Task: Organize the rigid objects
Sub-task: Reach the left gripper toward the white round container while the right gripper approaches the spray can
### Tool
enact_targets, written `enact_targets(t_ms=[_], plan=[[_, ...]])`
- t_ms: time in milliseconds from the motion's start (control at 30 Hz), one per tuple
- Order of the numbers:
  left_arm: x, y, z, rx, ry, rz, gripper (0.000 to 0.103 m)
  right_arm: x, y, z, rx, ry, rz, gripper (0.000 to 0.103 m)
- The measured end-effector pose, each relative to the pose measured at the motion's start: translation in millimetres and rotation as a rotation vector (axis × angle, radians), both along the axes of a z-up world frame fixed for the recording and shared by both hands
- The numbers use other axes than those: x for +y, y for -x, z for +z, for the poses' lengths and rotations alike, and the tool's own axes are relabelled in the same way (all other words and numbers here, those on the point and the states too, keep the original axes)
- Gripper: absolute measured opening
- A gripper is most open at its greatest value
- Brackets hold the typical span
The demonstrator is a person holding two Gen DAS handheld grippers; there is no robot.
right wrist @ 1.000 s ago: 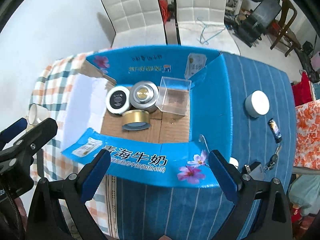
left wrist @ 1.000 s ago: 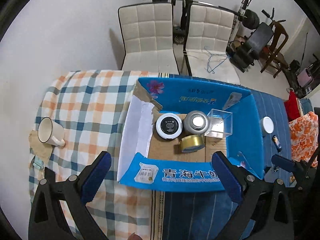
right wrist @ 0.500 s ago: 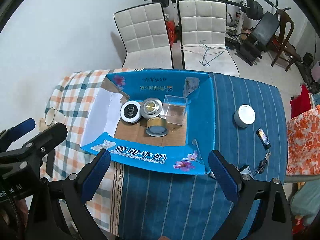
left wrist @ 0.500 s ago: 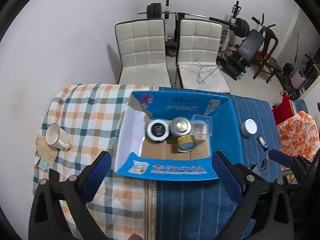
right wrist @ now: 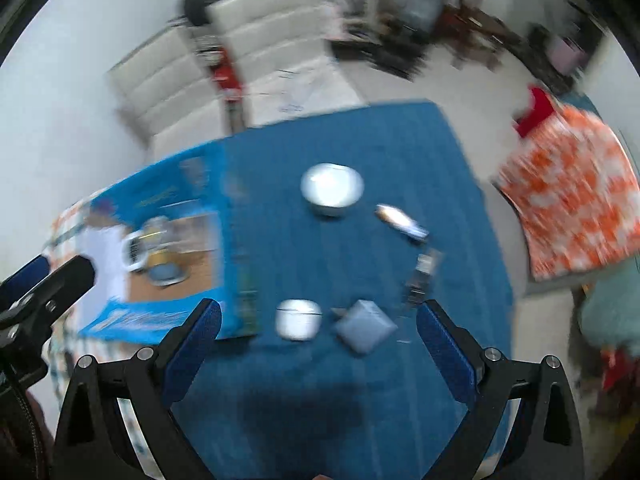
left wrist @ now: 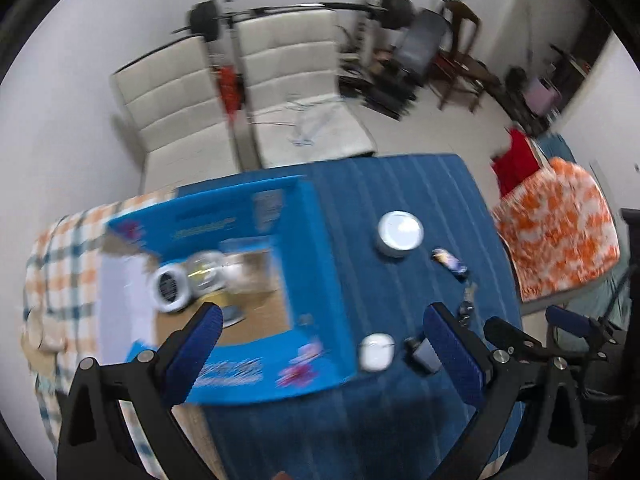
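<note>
Desk (right wrist: 360,152): broad flat top under a blue striped cloth, with an orange-and-teal check cloth at its left end.

Box (left wrist: 320,264): blue printed cardboard, rectangular, flaps splayed open, brown corrugated floor; it sat on the desk's left half, ahead and left of my left hand-held gripper (left wrist: 320,356). Round tins inside were too blurred to sort.

Round tin (right wrist: 332,188): white, squat, smooth-lidded, on the blue cloth right of the box, well ahead of my right hand-held gripper (right wrist: 318,344).

Grey square case (right wrist: 366,326): flat, matte, turned corner-on, lying between my right fingers, touching neither.

White case (right wrist: 298,319): small, glossy, rounded, just left of the grey one and near the box's corner; also between my right fingers, untouched.

Lighter-like stick (right wrist: 402,220): slim, patterned, lying slantwise right of the round tin.

Keys (right wrist: 420,280): a small metallic cluster, blurred, ahead of my right finger.

Both hand-held grippers: black frames, blue ribbed pads, spread wide and carrying nothing.
</note>
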State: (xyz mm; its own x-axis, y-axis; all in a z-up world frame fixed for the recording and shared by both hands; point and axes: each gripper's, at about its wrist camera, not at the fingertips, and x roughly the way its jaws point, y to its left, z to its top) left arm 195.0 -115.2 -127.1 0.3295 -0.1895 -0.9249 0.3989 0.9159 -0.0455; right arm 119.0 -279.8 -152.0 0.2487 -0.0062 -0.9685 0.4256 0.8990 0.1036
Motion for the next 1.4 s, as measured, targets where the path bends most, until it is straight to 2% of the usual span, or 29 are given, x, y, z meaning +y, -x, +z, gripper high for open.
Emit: enact_targets(t_ms=[133,267,367,467,633,700,767,833,867,933,1000,1033,1067,1200,1300,1333,1367,1400], plan=[[-57.8,-18.0,-36.6,0.037,-0.048,-0.043,0.103,-63.1,2.3,-46.5,0.08,-0.031,-0.117,0.1],[-99.2,-37.3,-78.2,0.074,-0.126,-0.076,0.103,-111.3,3.1,-112.7,0.148,-0.148,-0.249,0.1],[-119.4,-51.0,-111.4,0.113,-0.175,-0.092,0.103,-125.9,-2.6,-150.4,0.192,-0.198,-0.293,0.094],[-128.7,-64.8,-140.2,0.15,-0.215,-0.092,0.103,-130.8,-17.7,-171.5,0.193,-0.185,-0.271,0.094],[-132.8,-81.7,-168.1,0.196,-0.233,-0.077,0.103,-128.9,-59.1,-183.9,0.154,-0.1,-0.072,0.094],[-133.2,-86.1,-174.7,0.217,-0.228,-0.066,0.103,-125.0,-76.9,-191.4,0.169,-0.053,0.025,0.092],[-134.9,-89.0,-179.5,0.233,-0.226,-0.064,0.102,-121.3,-88.9,-199.2,0.184,-0.046,0.103,0.084],[-136.9,-89.5,-184.6,0.232,-0.252,-0.068,0.102,-116.2,-96.0,-205.9,0.196,-0.044,0.152,0.082],[-137.3,-89.6,-187.8,0.24,-0.259,-0.068,0.102,-115.4,-97.5,-209.0,0.2,-0.038,0.162,0.073],[-137.1,-90.2,-192.7,0.263,-0.25,-0.068,0.102,-112.6,-99.9,-211.0,0.197,-0.018,0.167,0.066],[-139.0,-90.1,-195.4,0.273,-0.24,-0.074,0.102,-109.5,-98.5,-208.7,0.204,0.026,0.165,0.054],[-140.5,-90.2,-197.1,0.277,-0.236,-0.08,0.102,-110.1,-96.6,-207.4,0.211,0.04,0.148,0.044],[-141.0,-91.0,-198.4,0.281,-0.234,-0.086,0.102,-115.6,-94.0,-205.8,0.217,0.039,0.116,0.039],[-155.8,-90.1,-207.4,0.294,-0.229,-0.108,0.102,-139.1,-85.3,-203.1,0.239,-0.031,-0.041,0.033],[-167.1,-92.6,-220.3,0.312,-0.228,-0.127,0.102,-139.6,-86.6,-201.9,0.248,-0.038,-0.055,0.031],[-169.6,-93.1,-223.2,0.315,-0.223,-0.132,0.099,-137.4,-87.5,-201.4,0.256,-0.031,-0.053,0.031],[-172.4,-92.8,-225.9,0.317,-0.216,-0.138,0.079,-134.5,-88.9,-200.2,0.264,-0.023,-0.051,0.031],[-173.4,-93.7,-227.6,0.316,-0.218,-0.139,0.066,-134.0,-88.8,-202.3,0.27,-0.018,-0.054,0.03]])
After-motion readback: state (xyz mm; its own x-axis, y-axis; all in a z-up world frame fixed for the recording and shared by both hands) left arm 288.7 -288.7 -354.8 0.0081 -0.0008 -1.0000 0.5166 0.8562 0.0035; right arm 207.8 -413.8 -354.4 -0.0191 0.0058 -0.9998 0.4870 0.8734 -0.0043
